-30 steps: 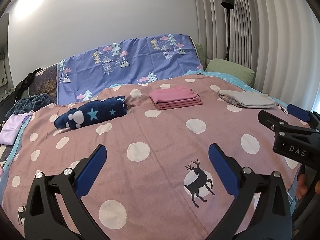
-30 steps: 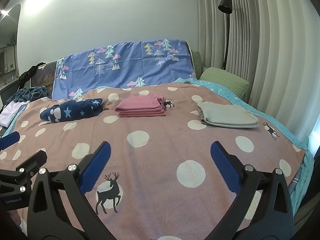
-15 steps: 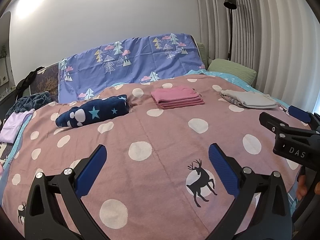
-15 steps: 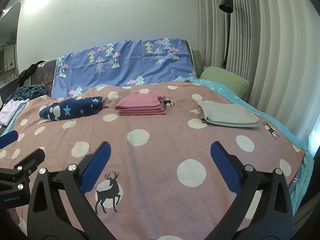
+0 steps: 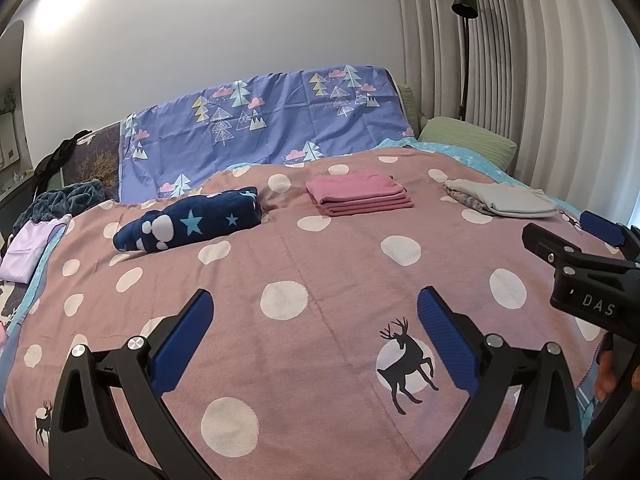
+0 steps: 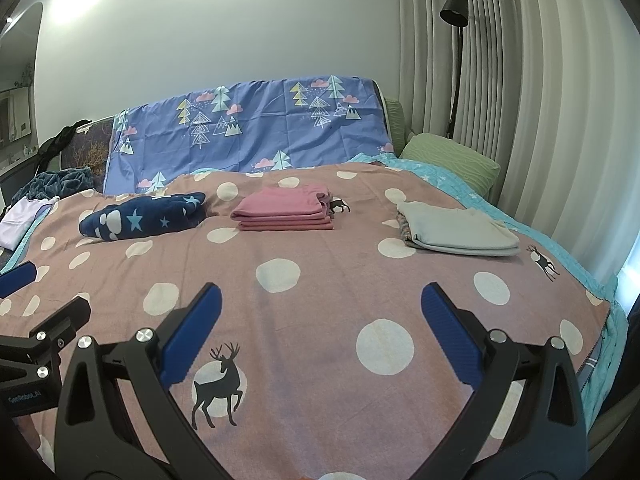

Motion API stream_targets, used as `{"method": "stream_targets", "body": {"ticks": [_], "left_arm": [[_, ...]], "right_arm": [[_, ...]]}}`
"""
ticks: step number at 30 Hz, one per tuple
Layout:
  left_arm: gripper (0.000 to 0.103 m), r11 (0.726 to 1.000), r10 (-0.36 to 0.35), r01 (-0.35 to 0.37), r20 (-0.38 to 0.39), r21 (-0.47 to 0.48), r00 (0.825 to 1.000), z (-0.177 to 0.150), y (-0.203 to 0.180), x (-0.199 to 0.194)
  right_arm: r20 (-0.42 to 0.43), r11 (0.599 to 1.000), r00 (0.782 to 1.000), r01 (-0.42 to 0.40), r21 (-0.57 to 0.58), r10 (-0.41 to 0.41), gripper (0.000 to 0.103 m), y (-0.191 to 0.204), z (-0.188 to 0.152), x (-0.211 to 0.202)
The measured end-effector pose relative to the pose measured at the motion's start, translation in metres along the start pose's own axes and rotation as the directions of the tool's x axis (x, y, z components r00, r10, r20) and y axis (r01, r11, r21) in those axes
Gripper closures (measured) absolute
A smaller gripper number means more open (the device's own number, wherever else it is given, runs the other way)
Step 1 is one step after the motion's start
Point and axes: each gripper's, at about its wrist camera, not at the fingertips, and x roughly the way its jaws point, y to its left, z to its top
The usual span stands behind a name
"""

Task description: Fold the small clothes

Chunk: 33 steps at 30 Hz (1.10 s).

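A folded pink garment [image 5: 358, 192] [image 6: 286, 207] lies in the middle of the pink polka-dot blanket [image 5: 320, 264] [image 6: 320, 264]. A folded navy star-print piece [image 5: 188, 226] [image 6: 142, 216] lies to its left. A folded grey garment [image 5: 506, 199] [image 6: 460, 232] lies to its right. My left gripper [image 5: 314, 312] is open and empty above the near blanket. My right gripper [image 6: 320, 304] is open and empty beside it, and shows at the right edge of the left wrist view [image 5: 592, 256].
A purple tree-print sheet [image 5: 264, 132] covers the headboard. A green pillow [image 6: 450, 160] and a black floor lamp [image 6: 454, 12] stand at the back right by the curtains. A lilac cloth [image 5: 28, 248] and dark clothes [image 5: 60, 200] lie at the left edge.
Both grippers have stayed open and nearly still; the views have shifted only slightly.
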Motion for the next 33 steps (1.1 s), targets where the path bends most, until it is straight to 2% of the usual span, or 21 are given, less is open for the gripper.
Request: {"method": "stream_targets", "body": {"ticks": [33], "left_arm": [[0.001,1.0,0.012,-0.012,-0.023,-0.018,1.0,-0.005,0.0036,0.0071]], "right_arm": [[-0.005,1.0,1.0,-0.002,-0.011,0.002,0.002,-0.0007,-0.0005,0.0085]]}}
